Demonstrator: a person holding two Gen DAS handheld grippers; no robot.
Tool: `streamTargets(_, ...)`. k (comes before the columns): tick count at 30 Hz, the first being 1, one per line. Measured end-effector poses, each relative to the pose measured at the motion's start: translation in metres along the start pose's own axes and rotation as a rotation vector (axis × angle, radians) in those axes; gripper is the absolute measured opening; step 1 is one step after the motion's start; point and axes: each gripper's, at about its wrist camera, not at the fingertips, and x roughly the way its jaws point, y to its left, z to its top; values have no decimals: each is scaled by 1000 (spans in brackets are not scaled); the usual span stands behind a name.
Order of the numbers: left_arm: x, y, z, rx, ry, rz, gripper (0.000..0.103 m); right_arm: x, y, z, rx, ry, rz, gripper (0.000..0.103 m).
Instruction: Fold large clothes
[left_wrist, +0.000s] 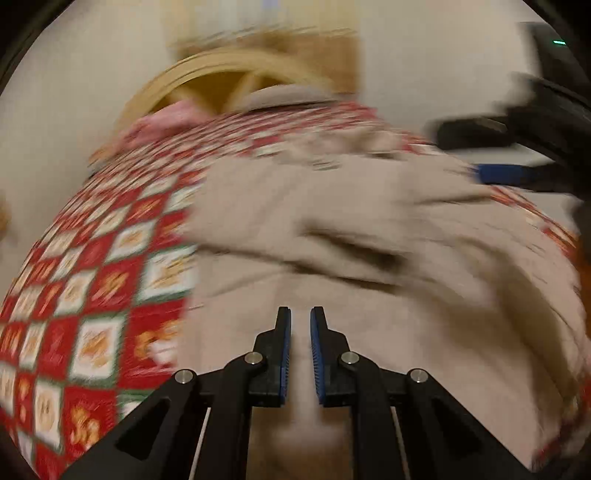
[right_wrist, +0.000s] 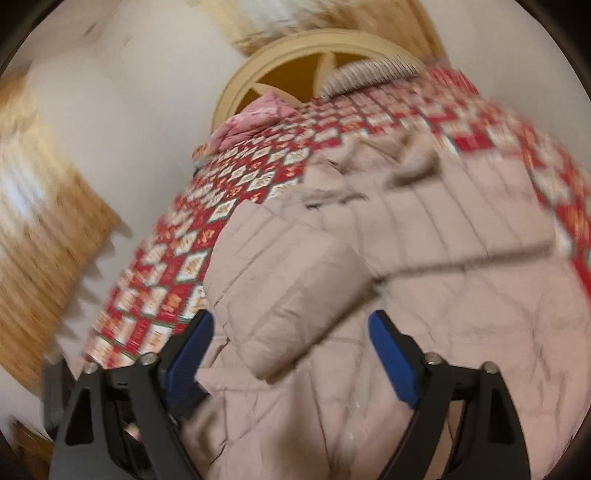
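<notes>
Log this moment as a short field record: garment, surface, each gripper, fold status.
garment: beige quilted coat, sleeve folded across its body
surface: bed with red checked quilt
left gripper: shut, nothing visibly pinched, above the coat
right gripper: open, empty, above the coat
background: wooden headboard
fold status: partly folded; frames blurred

Both cameras ride on the hand-held grippers and look forward and steeply down along their own fingers at the bed (left_wrist: 92, 295), from close above it. The left wrist view faces the padded coat (left_wrist: 369, 258) from its near hem, the headboard (left_wrist: 221, 70) far off. The right wrist view shares that coat (right_wrist: 443, 295), the checked bedspread (right_wrist: 184, 258) and headboard (right_wrist: 295, 48), seen from slightly further right.
</notes>
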Motion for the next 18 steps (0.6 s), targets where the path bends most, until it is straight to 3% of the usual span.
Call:
streamTargets(3, 23, 20, 3, -110, 61, 59, 11, 35, 51, 1, -215, 32, -91, 103)
streamTargets(7, 35, 26, 0, -153, 81, 84, 11, 80, 67, -13, -402, 91, -257, 102)
streamTargets(9, 40, 19, 1, -125, 86, 121, 11, 97, 62, -18, -453, 134, -311, 93)
streamTargets(10, 43, 15, 2, -111, 88, 135, 11, 97, 56, -16, -449, 139, -320, 73)
streamTargets(11, 44, 14, 2, -101, 89, 143, 11, 94, 47, -14, -424, 135, -312, 42)
streamTargets(13, 47, 12, 2, -81, 87, 161, 11, 76, 15, -1, -259, 108, -216, 23)
streamTargets(16, 50, 13, -1, -80, 90, 168, 11, 47, -38, 7, -40, 59, -140, 22)
streamTargets(18, 52, 13, -1, -80, 92, 172, 11, 36, -67, 1, 63, 43, -120, 30)
